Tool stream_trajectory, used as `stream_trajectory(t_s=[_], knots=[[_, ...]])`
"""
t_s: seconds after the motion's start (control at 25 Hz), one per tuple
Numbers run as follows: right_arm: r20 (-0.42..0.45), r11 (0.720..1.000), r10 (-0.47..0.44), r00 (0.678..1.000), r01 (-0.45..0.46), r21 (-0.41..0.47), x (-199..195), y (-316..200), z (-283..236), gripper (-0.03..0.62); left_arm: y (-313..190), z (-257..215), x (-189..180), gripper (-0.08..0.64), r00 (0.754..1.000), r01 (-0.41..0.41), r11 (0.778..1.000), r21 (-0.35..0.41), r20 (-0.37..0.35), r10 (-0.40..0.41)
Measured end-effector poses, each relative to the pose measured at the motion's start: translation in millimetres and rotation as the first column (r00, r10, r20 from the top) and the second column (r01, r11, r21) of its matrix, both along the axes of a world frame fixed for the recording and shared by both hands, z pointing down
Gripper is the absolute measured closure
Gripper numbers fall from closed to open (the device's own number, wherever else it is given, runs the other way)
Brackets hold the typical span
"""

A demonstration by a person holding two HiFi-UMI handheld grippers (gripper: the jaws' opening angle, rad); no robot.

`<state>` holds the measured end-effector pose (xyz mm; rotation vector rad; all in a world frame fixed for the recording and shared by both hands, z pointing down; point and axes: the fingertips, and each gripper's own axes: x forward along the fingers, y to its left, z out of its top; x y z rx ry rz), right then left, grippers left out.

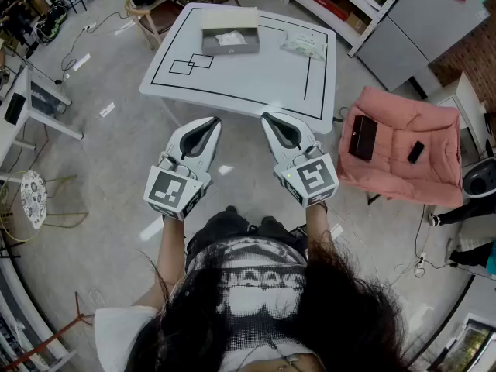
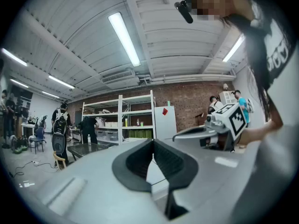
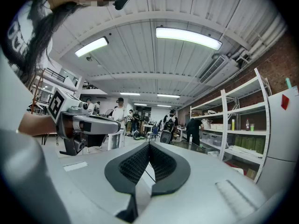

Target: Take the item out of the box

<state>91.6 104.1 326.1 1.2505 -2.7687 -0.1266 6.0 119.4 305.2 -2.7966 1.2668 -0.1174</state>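
An open grey cardboard box (image 1: 230, 37) stands at the far side of the white table (image 1: 232, 95), with a white packet (image 1: 230, 39) lying inside it. I hold both grippers in the air in front of my body, short of the table's near edge and pointing upward. The left gripper (image 1: 211, 121) (image 2: 153, 141) is shut with nothing between its black pads. Beside it, the right gripper (image 1: 267, 117) (image 3: 149, 144) is also shut and empty. Neither gripper view shows the box, only the ceiling and the room.
A clear plastic bag (image 1: 304, 45) lies on the table's far right. A pink padded chair (image 1: 403, 146) with two dark objects stands to the right. A wooden stool (image 1: 155, 14) sits behind the table, and a white desk (image 1: 31, 103) to the left. People stand by the shelves.
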Motion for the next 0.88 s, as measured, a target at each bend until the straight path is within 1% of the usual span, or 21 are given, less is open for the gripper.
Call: stream_trajectory(t_s=[0.12,0.32,0.64,0.88], knots=[[-0.005,1.0,0.003,1.0,-0.003,-0.006,-6.3,-2.8,3.0,0.592,-2.3,2.7,-8.6,0.56,1.0,0.005,1.0,-0.019,0.003,-0.005],[0.001,1.0,0.015,1.0,-0.015,-0.01,-19.6,-4.1,5.7,0.592,-3.2,6.7,-25.9,0.56,1.0,0.003,1.0,-0.013,0.009,-0.003],[0.008,0.998,0.049,0.999,-0.049,-0.034,-41.9,2.1,13.2,0.592,1.4,13.4,-48.1,0.56,0.999,-0.032,0.999,-0.022,0.009,0.033],[-0.005,0.997,0.049,0.999,-0.05,-0.061,-54.3,4.5,20.8,0.592,0.8,21.2,-56.1,0.56,0.999,-0.047,0.998,-0.039,-0.013,0.046]])
